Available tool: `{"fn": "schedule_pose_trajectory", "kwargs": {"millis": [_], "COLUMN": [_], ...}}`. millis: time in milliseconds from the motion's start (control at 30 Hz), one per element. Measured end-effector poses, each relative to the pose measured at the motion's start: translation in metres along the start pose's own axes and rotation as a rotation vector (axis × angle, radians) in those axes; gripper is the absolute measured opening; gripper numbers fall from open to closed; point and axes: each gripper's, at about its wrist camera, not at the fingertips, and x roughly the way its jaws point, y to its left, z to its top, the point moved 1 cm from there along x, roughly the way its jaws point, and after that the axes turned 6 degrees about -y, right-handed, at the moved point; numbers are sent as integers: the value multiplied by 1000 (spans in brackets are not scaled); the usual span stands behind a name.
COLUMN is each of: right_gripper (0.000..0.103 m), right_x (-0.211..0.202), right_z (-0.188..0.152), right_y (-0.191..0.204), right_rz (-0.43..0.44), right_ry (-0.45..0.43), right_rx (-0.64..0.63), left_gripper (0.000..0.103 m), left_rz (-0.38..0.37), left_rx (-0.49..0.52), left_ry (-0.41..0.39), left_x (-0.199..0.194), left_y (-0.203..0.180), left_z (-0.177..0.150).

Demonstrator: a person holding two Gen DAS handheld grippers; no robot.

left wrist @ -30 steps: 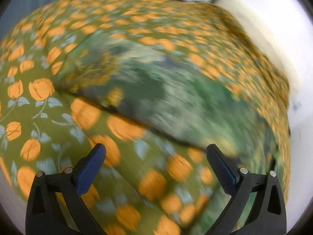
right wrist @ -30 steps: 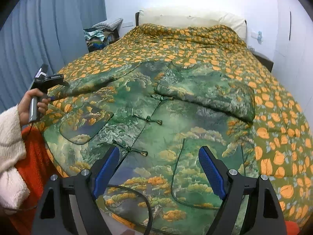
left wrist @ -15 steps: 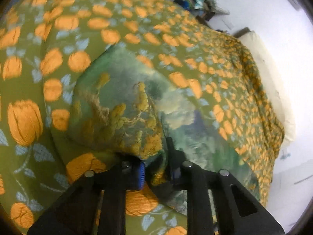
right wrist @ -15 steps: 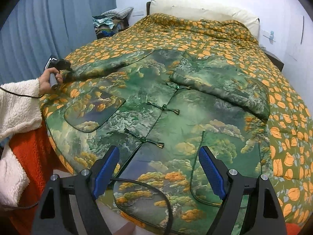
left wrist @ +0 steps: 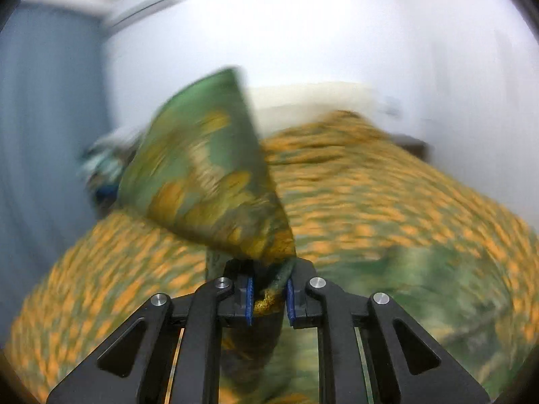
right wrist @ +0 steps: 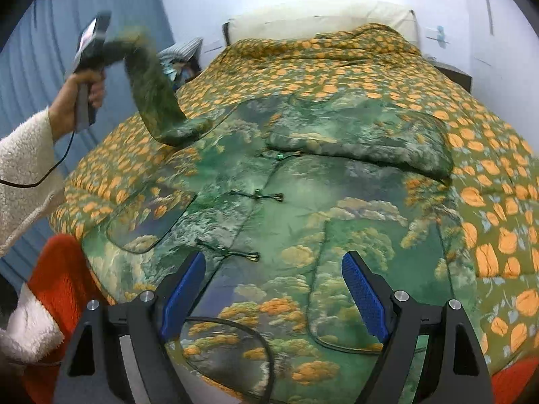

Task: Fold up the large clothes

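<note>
A big green jacket [right wrist: 303, 208] with trees and clouds on it lay flat on the bed [right wrist: 337, 64], on top of a green blanket with orange flowers. It was buttoned shut with little knot loops down the middle. One sleeve [right wrist: 363, 141] was folded across the chest, near the top.

The other sleeve [right wrist: 151, 97] was up in the air. The left gripper [left wrist: 268, 294] had its fingers [left wrist: 248, 298] squeezed tight on the end of that sleeve, and the cloth stuck out between the blue pads. A hand [right wrist: 79, 94] in a fluffy white sleeve held this gripper high, over the left side of the bed. The sleeve hung down from it in a bend and joined the jacket at the shoulder. The view from that gripper was very blurry.

The right gripper [right wrist: 273, 293] was low, above the bottom edge of the jacket. Its fingers [right wrist: 362, 298] were spread wide with nothing between them. A black wire [right wrist: 235, 328] looped across the cloth just in front of it.

A white pillow [right wrist: 320, 20] sat at the far end of the bed, and blue curtains [right wrist: 33, 67] hung on the left
</note>
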Motion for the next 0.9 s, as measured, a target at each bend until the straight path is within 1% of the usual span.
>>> {"fn": "schedule_pose_trajectory", "kwargs": {"millis": [67, 100, 133, 167, 233, 267, 300, 333, 367, 400, 433, 467, 500, 533, 600, 667, 700, 733, 767, 800, 867, 900], "right_gripper": [82, 83, 83, 82, 83, 83, 83, 83, 83, 83, 82, 82, 82, 82, 82, 82, 82, 82, 83, 82, 82, 83], "right_x": [-5, -7, -9, -10, -14, -15, -16, -17, -17, -19, -20, -20, -20, -19, -16, -13, -11, -10, -9, -7, -5, -4], "right_z": [-1, -1, -2, -2, -4, -5, -7, -8, -9, -10, -10, -10, -10, -10, -10, -9, -9, -9, -9, -10, -11, -12], "right_y": [-10, -15, -19, -23, -30, -33, -35, -37, -39, -41, -42, -44, -46, -48, -51, -52, -51, -50, -49, -46, -42, -40], "right_rz": [-12, -19, -24, -29, -39, -42, -44, -46, -48, -49, -51, -53, -56, -56, -54, -50, -49, -48, -48, -46, -42, -40], "right_ry": [-12, -18, -20, -22, -27, -27, -27, -27, -28, -31, -35, -39, -42, -43, -44, -43, -42, -41, -39, -33, -25, -21], "right_rx": [27, 40, 49, 58, 76, 82, 88, 91, 93, 96, 98, 99, 102, 107, 123, 135, 136, 132, 128, 121, 111, 104], "left_gripper": [13, 13, 14, 15, 33, 41, 52, 53, 53, 56, 67, 73, 82, 86, 88, 92, 97, 99, 99, 100, 100, 100], "left_rz": [-90, -126, -148, -174, -193, -195, -188, -180, -177, -185, -193, -207, -220, -237, -266, -258, -239, -201, -173, -128, -9, 38], "left_rx": [110, 155, 181, 217, 294, 328, 374, 432, 456, 484, 489, 480, 460, 432, 367, 297, 264, 207, 175, 134, 48, 25], "left_ry": [15, 42, 72, 127, 245, 286, 330, 373, 384, 387, 384, 378, 371, 364, 355, 337, 327, 319, 321, 330, 363, 396], "left_x": [11, 18, 26, 38, 60, 65, 69, 72, 69, 62, 56, 46, 36, 25, 16, 8, 7, 13, 20, 29, 54, 67], "left_y": [-67, -97, -117, -141, -181, -192, -203, -212, -214, -214, -211, -204, -194, -187, -173, -155, -146, -125, -113, -99, -63, -50], "left_z": [-11, -24, -35, -54, -94, -110, -128, -149, -158, -168, -170, -169, -167, -162, -145, -129, -122, -115, -112, -112, -122, -131]}}
